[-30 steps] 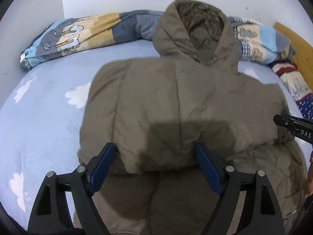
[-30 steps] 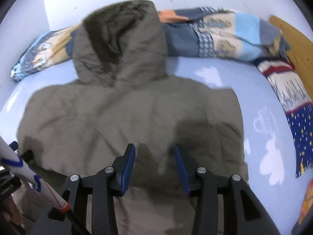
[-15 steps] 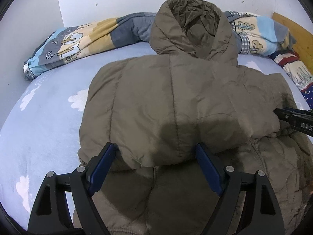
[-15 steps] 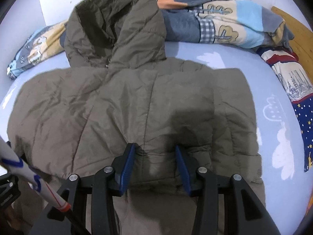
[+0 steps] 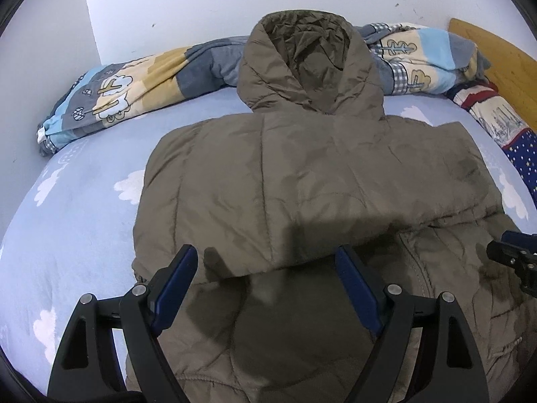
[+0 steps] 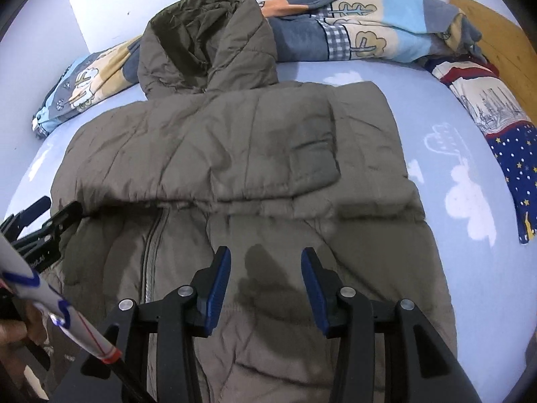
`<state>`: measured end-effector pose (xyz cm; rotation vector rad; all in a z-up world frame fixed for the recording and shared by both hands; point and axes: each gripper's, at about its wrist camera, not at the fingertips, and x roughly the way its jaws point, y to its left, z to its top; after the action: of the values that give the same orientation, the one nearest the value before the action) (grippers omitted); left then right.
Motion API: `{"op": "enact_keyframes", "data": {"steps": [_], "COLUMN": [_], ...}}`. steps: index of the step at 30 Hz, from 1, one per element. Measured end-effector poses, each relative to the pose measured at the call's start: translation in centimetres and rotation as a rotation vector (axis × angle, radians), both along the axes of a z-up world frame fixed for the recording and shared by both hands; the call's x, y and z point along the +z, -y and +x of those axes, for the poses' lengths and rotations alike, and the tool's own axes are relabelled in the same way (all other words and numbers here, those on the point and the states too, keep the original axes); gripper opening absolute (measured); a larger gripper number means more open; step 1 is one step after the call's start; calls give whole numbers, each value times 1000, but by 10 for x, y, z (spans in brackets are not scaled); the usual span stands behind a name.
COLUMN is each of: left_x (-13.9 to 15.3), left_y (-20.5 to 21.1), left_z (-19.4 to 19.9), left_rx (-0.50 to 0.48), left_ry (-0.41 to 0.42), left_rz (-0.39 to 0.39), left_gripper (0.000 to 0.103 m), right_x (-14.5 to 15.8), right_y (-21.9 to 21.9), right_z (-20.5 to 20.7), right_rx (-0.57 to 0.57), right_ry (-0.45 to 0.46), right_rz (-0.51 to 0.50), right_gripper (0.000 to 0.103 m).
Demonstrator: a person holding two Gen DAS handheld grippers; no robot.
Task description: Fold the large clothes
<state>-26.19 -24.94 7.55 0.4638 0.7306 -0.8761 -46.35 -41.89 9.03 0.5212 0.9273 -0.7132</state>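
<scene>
An olive-brown hooded puffer jacket (image 5: 302, 174) (image 6: 235, 154) lies flat on the bed, hood (image 5: 308, 63) toward the wall. A sleeve layer is folded across its chest, and its edge runs side to side. Below that edge the zipper (image 6: 151, 252) shows. My left gripper (image 5: 265, 258) hovers open and wide over the left part of the folded edge, with nothing between its pads. My right gripper (image 6: 265, 258) is open above the jacket's lower front, a little short of the folded edge, and holds nothing. Each gripper shows at the rim of the other's view: the right (image 5: 513, 262), the left (image 6: 50, 225).
The bed has a light blue sheet with white clouds (image 5: 67, 201). A rumpled patchwork quilt (image 5: 134, 94) lies along the white wall behind the hood. A star-patterned blanket (image 6: 510, 147) and a wooden headboard (image 5: 496, 57) are at the right. A hand and a striped rod (image 6: 40, 302) fill the lower left.
Both grippers have drawn back toward the jacket's hem, so more of the lower front and zipper shows. The right gripper's fingers have left the folded edge they were at.
</scene>
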Motion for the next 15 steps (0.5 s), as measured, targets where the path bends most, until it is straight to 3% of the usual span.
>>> {"op": "enact_keyframes", "data": {"steps": [15], "left_x": [-31], "left_y": [8], "left_z": [0], "left_rx": [17], "left_ry": [-32], "left_rz": [91], "left_gripper": [83], "right_x": [-36], "right_y": [3], "right_z": [7], "right_rx": [18], "right_ry": [-45], "right_rz": [93], "right_gripper": [53]}}
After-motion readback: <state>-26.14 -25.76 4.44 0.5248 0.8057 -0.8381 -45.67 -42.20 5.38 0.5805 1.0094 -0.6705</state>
